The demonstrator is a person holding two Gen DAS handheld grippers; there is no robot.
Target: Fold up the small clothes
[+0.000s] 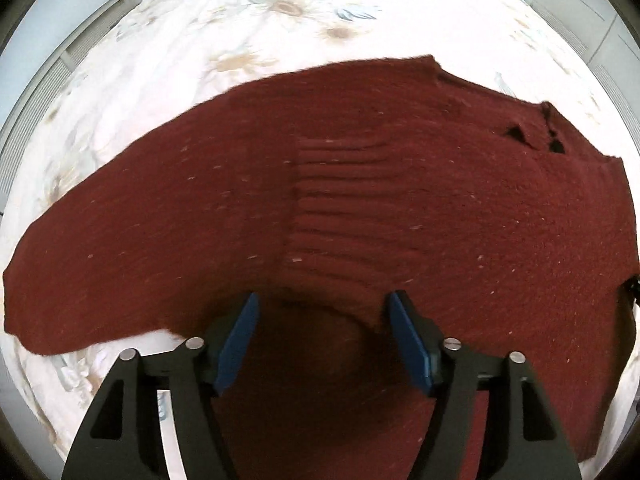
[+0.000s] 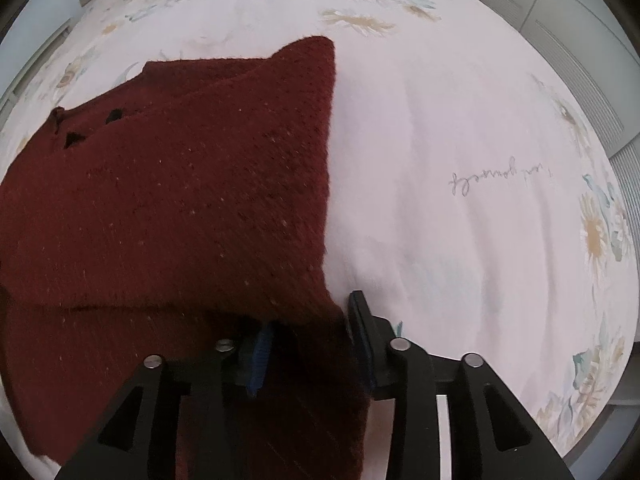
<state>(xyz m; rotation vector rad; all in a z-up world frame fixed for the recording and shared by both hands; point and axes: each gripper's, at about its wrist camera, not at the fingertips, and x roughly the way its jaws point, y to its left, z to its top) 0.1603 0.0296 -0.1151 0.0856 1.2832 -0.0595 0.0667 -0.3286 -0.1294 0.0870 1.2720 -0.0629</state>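
Note:
A dark red knitted sweater (image 1: 360,184) lies spread on a bed; a ribbed cuff (image 1: 340,200) of a folded-in sleeve rests on its middle. My left gripper (image 1: 320,312) is open just above the sweater's near part, its blue pads apart with only cloth below them. In the right wrist view the sweater (image 2: 180,200) fills the left half, its right edge running straight down. My right gripper (image 2: 310,320) is open, its jaws either side of the sweater's near right corner, and cloth hangs between them.
The bed is covered by a white sheet with pale flower prints (image 2: 480,160) and a line of handwriting-style print (image 2: 502,178). Grey radiator-like panels and walls (image 2: 592,80) border the bed on the right and on the left (image 1: 48,80).

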